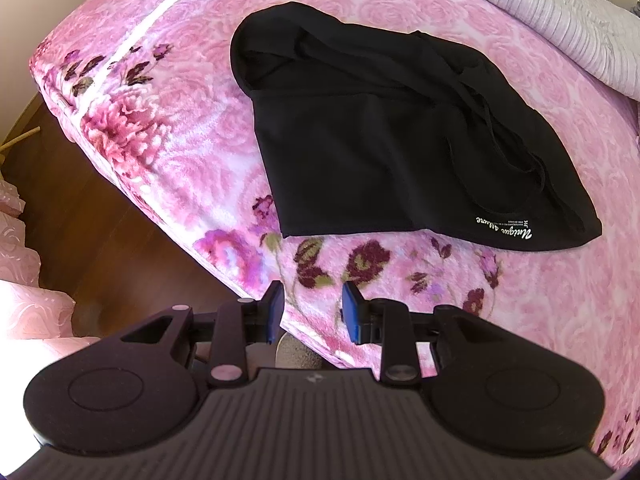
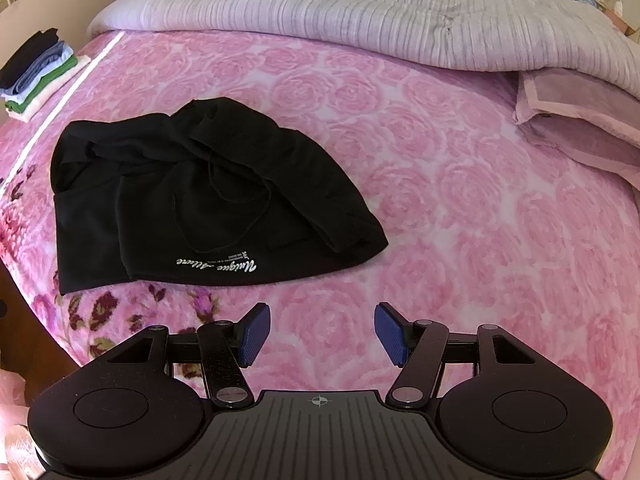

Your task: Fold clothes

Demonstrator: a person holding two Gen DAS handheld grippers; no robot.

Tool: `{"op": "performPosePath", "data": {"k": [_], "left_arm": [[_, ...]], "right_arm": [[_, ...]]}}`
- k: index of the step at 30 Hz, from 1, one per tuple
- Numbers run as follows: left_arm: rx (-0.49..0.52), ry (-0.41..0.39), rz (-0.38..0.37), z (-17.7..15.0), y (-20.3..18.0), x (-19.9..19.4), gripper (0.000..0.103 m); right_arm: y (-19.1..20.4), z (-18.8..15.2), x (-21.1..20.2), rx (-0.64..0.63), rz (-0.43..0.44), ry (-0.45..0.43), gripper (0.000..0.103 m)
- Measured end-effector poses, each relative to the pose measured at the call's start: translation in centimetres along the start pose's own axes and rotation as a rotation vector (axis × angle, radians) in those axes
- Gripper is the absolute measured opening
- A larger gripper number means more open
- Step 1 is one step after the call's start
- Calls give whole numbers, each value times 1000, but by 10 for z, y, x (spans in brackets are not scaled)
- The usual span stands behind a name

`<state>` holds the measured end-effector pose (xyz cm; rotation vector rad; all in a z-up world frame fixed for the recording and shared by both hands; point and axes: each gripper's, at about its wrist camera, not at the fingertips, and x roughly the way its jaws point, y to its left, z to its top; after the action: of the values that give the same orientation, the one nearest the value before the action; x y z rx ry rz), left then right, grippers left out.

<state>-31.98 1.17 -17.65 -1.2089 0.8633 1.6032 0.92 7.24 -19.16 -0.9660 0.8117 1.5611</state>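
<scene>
A black hooded garment [image 1: 384,136] with white script lettering near its hem lies partly folded on the pink floral blanket [image 1: 192,92]; the right wrist view has the same garment [image 2: 200,200] at left centre, drawstrings loose on top. My left gripper [image 1: 312,312] hovers open over the bed's near edge, below the garment, nothing between its blue pads [image 1: 274,312]. Also open and empty, my right gripper [image 2: 320,330] sits above the blanket [image 2: 460,208], to the right of the garment's lettered hem.
A stack of folded clothes [image 2: 36,72] in black, blue, green and white sits at the bed's far left corner. A ribbed pale quilt [image 2: 360,12] runs along the back, a pink folded blanket [image 2: 580,132] at right. Dark wooden floor [image 1: 80,208] lies left of the bed.
</scene>
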Motion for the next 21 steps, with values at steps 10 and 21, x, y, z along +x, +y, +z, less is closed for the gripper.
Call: {"op": "performPosePath", "data": {"k": [10, 21], "left_arm": [[-310, 2, -175, -10, 33, 56, 32], [-834, -20, -309, -24, 70, 145, 34]], "right_arm": [[-17, -3, 56, -99, -50, -11, 62], [-26, -23, 152, -458, -168, -102, 62]]}}
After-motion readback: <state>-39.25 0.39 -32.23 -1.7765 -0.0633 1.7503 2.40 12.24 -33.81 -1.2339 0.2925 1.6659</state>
